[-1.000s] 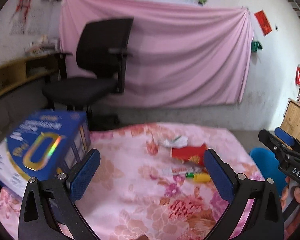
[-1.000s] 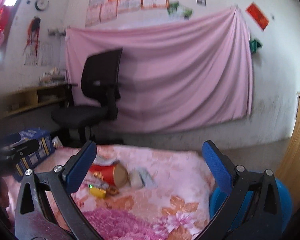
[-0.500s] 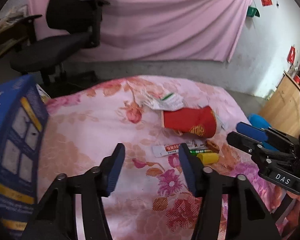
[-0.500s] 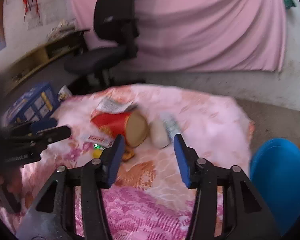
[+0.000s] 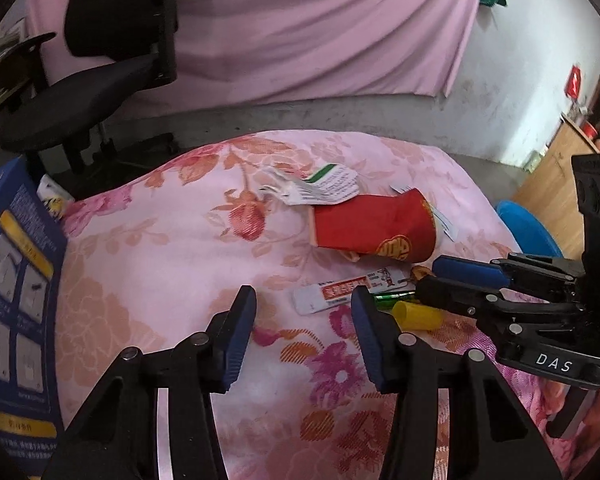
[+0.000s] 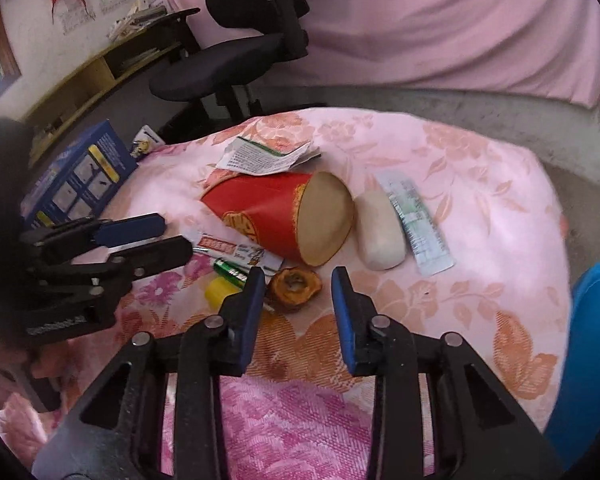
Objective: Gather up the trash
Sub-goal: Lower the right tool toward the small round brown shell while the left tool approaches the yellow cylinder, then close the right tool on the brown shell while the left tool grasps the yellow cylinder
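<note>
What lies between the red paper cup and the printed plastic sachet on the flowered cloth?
In the right wrist view, a pale oblong bar, possibly soap, lies between the red paper cup and the printed plastic sachet, close beside the cup's open mouth.

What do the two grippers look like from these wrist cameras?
Both match: the left gripper and right gripper have black plastic frames with triangular cut-outs, silver rivets and blue pads. The right gripper's body carries white "DAS" lettering.
</note>
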### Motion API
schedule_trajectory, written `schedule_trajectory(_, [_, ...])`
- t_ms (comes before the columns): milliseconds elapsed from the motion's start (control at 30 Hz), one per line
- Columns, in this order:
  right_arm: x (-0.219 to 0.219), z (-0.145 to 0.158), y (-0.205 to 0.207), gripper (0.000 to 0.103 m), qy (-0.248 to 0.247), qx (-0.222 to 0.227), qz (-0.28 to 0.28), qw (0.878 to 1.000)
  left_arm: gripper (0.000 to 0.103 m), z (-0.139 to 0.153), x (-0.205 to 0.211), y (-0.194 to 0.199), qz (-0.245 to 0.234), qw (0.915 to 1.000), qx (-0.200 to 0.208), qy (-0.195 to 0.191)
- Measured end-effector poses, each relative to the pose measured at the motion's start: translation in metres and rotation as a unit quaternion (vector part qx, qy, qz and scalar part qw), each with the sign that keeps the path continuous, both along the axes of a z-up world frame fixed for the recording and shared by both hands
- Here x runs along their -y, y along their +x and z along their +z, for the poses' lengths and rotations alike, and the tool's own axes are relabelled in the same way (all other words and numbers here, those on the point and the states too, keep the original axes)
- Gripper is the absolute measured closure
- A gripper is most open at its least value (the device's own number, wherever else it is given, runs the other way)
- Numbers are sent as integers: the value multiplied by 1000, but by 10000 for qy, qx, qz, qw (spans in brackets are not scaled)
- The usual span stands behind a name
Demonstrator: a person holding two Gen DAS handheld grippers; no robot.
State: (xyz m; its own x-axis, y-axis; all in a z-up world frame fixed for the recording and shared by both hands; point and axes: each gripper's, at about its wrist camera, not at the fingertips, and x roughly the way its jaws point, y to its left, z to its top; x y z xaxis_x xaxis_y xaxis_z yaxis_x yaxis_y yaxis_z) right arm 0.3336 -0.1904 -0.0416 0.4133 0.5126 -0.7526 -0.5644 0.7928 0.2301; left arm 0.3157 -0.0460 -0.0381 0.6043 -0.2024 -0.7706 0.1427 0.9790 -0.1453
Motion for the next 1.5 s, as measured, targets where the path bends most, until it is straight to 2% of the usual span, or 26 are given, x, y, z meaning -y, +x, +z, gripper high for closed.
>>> schedule_trajectory(133, [1, 0, 0, 51, 51, -74, 36, 10000, 60, -3, 6, 4, -181, 9998, -47, 53])
schedule_trajectory(200, [2, 1, -2, 53, 12, -33, 53, 10000, 60, -5, 7, 6, -254, 9996, -72, 66])
schedule_trajectory(233, [2, 1, -3, 58, -3, -18, 55, 10000, 60, -5, 8, 7, -293, 9995, -86, 66])
schedule_trajectory(333, [6, 2, -3, 58, -52, 16, -21, 10000, 60, -8, 12, 8, -406, 9991, -102, 116])
schedule_trajectory(400, [8, 2, -1, 58, -56, 10, -68, 10000, 66, -8, 16, 7, -511, 9985, -119, 154])
schedule_trajectory(467, [9, 3, -1, 58, -148, 48, -119, 9998, 78, -9, 23, 6, -663, 9975, -122, 232])
schedule_trajectory(567, [12, 4, -1, 58, -270, 95, -169, 9994, 90, -11, 29, 1, -878, 9956, -169, 281])
schedule_trajectory(667, [18, 4, 0, 59, -312, 101, -236, 9992, 95, -11, 34, -3, -1051, 9938, -180, 301])
schedule_trajectory(1000, [36, 5, 2, 56, -348, 142, -522, 9979, 95, -11, 35, 6, -968, 9948, -179, 263])
schedule_trajectory(1233, [37, 1, 8, 37, -424, 99, -608, 9972, 94, -9, 36, 10, -993, 9945, -173, 270])
schedule_trajectory(1500, [40, -1, 14, 35, -335, 15, -700, 9970, 80, -9, 41, 13, -1188, 9922, -116, 360])
